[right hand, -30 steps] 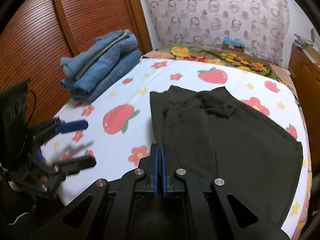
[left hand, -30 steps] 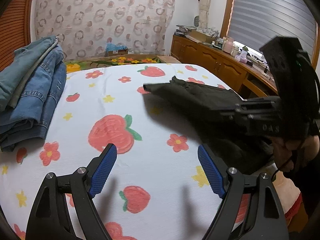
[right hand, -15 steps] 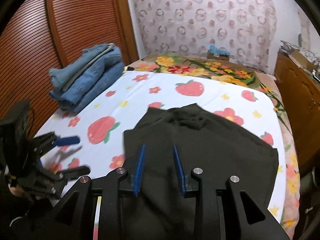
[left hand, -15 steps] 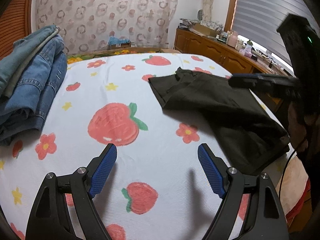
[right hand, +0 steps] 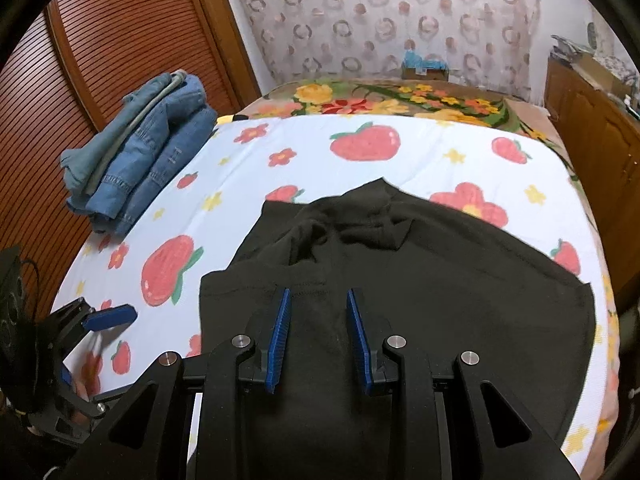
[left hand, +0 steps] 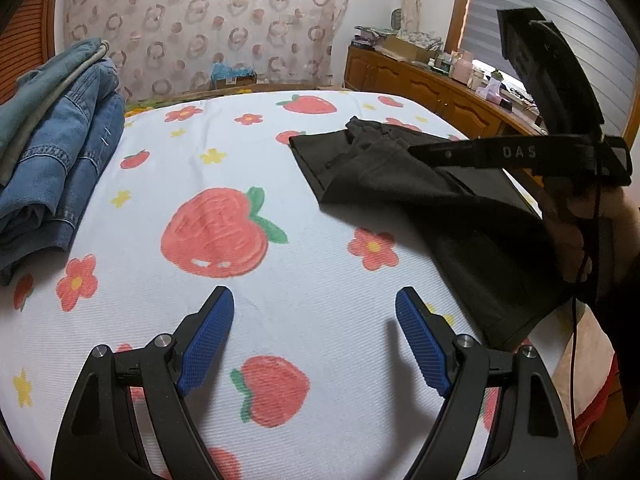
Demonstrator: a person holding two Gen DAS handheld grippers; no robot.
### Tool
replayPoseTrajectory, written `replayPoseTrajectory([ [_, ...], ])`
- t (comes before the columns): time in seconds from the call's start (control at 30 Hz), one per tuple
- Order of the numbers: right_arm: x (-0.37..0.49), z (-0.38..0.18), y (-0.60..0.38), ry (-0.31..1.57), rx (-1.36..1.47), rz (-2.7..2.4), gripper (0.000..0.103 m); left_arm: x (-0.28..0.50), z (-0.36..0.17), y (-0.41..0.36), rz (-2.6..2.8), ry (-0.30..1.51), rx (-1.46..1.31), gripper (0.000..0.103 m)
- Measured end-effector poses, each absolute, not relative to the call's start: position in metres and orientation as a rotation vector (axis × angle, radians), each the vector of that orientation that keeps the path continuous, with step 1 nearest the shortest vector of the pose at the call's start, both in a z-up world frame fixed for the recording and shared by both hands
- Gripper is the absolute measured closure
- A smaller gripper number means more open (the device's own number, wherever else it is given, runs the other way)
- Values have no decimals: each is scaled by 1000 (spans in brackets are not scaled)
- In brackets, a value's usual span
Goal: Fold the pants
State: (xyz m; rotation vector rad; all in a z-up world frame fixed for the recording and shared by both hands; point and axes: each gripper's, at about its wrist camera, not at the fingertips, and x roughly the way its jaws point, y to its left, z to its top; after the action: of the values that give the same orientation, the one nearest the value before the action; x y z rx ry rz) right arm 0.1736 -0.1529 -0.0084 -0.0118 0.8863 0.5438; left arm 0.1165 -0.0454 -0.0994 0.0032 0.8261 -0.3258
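The black pants (right hand: 420, 288) are laid on the right part of the bed (left hand: 304, 280), folded over, with bunched cloth at the far end and the near end reaching the bed's edge. A fold edge is seen at the near left, just ahead of the right gripper (right hand: 318, 336). That gripper is held above the pants with its blue pads (right hand: 280, 332) parted; no cloth is caught between them, so nothing is grasped. In the left wrist view it is seen from the side, above the pants, carried by a hand (left hand: 576, 224).

The left gripper (left hand: 314, 340) is held over bare sheet, near the pants' left edge but apart from it. Its fingers are spread wide and released, with nothing between them.

A stack of jeans (left hand: 52, 152) is noted at the bed's far left, well apart from the pants.
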Motion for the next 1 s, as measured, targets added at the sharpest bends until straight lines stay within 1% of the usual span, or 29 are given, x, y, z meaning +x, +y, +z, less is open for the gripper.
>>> replayPoseTrajectory([
  [0.23,174,-13,-153,902,-7,576,74,116,-100,-49,-319,825,28,19],
  [0.27,174,-11,-156,897,-7,577,78,116,-100,-49,-319,825,31,19],
  [0.3,172,-10,-158,891,-4,582,87,116,-100,-49,-319,824,32,19],
  [0.33,171,-8,-159,884,-2,588,93,116,-100,-49,-319,824,30,19],
  [0.4,165,-4,-163,855,5,593,97,116,-100,-49,-320,823,25,19],
  [0.5,159,5,-172,807,42,584,99,116,-100,-49,-320,822,22,19],
  [0.7,153,23,-191,725,49,523,99,115,-99,-49,-319,823,26,19],
  [1.0,168,23,-232,746,17,371,99,116,-99,-49,-317,823,32,19],
])
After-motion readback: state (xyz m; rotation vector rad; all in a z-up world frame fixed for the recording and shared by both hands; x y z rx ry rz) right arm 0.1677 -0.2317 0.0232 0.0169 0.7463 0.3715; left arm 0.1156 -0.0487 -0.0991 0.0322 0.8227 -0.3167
